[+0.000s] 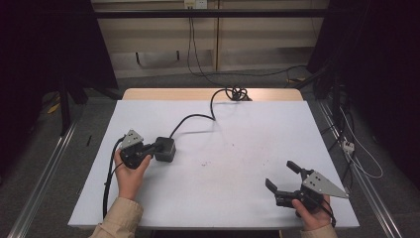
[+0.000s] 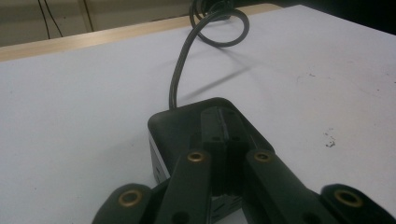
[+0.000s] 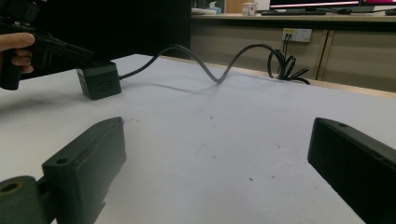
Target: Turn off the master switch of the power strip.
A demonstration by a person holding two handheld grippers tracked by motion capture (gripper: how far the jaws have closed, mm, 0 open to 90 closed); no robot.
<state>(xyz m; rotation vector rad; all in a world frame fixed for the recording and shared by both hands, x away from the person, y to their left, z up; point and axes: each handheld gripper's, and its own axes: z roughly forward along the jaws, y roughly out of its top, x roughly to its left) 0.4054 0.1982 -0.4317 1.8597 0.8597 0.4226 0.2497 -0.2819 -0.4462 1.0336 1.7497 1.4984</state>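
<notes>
Left gripper (image 1: 154,147), jaws together, rests atop the black socket cube (image 1: 165,148); press squarely, steady, while the right gripper (image 1: 281,176) waits, jaws apart

We see open desk (image 1: 237,163) between the hands; only the cube (image 1: 165,148) and its looping cable (image 1: 198,117) block the left-rear.
</notes>
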